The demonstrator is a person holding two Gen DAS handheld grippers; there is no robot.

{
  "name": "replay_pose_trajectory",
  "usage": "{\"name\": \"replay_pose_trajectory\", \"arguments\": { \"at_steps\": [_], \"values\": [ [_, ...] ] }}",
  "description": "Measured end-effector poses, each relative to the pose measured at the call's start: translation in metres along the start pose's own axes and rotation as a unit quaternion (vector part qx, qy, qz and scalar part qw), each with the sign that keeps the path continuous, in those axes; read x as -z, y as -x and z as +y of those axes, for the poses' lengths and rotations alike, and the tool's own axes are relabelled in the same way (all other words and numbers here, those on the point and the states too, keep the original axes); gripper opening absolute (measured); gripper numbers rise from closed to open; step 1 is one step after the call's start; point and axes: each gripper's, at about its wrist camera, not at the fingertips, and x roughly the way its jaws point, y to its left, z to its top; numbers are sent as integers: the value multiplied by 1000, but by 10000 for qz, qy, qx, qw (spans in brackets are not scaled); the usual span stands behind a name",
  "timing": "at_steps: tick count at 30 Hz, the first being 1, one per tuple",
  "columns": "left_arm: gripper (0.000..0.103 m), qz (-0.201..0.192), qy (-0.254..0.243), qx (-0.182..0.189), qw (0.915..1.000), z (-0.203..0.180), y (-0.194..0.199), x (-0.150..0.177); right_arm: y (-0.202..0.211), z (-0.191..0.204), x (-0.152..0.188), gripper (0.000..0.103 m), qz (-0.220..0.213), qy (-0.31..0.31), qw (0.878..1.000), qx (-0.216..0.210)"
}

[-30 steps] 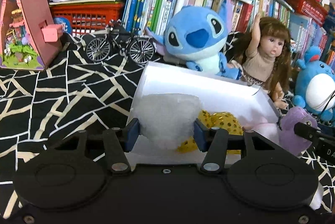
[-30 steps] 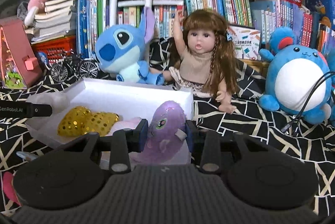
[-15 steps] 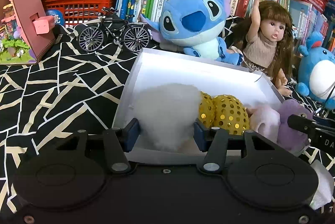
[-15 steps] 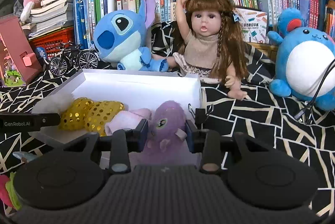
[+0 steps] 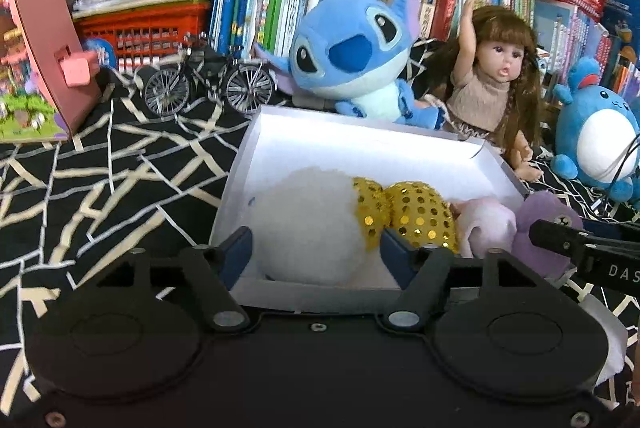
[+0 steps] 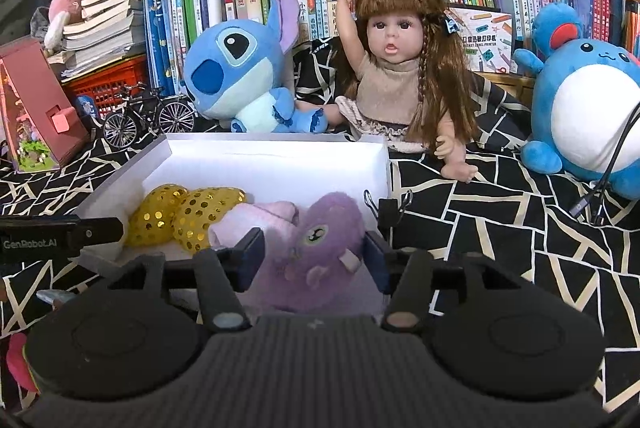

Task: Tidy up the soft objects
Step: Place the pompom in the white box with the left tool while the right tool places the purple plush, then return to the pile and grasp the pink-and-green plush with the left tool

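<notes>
A white box (image 5: pixel 360 148) (image 6: pixel 280 156) sits on the black patterned cloth. Inside lie a white fluffy ball (image 5: pixel 312 224), two gold sequin balls (image 5: pixel 416 212) (image 6: pixel 188 212), a pale pink soft toy (image 5: pixel 484 228) (image 6: pixel 256 220) and a purple plush (image 6: pixel 320 248) (image 5: pixel 540 224). My left gripper (image 5: pixel 316 256) has opened, its fingers apart from the white ball, which rests in the box's near left corner. My right gripper (image 6: pixel 312 260) is open around the purple plush at the box's near right corner.
A Stitch plush (image 5: pixel 352 60) (image 6: pixel 240 76), a doll (image 5: pixel 492 84) (image 6: pixel 400 76) and a blue round plush (image 6: pixel 584 116) stand behind the box. A toy bicycle (image 5: pixel 204 84), pink house (image 5: pixel 36 56) and bookshelves are at the back. A binder clip (image 6: pixel 384 204) sits on the box's right edge.
Both grippers lowered their toys into the box and then widened their jaws. The white ball and purple plush now rest in the box.
</notes>
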Motion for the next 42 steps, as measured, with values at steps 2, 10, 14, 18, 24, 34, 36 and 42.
{"name": "replay_pose_trajectory", "arguments": {
  "at_steps": [2,10,14,18,24,34,36,42],
  "values": [
    [79,-121,-98,-25,9999,-3,8,1,4,-1,0,77,-53,6,10000,-17],
    [91,-396,-281,97,9988,-8,38,7,36,-3,0,88,-407,-26,9990,-180],
    [93,-485,-277,193,9983,-9,55,15,57,-3,3,94,-605,-81,9974,-381],
    [95,-602,-303,311,9972,-10,73,25,76,2,11,96,-751,-49,9956,-562],
    [96,-649,-279,466,9964,-8,93,41,101,8,29,98,-886,47,9937,-691],
    [96,-507,-315,599,9964,-6,111,73,128,18,64,103,-1019,339,9902,-889],
    [96,-469,-306,638,9964,-7,114,78,133,20,72,103,-1033,395,9895,-933],
    [91,-257,-241,878,9955,-7,116,90,142,27,97,103,-975,609,9885,-987]
  ]
}}
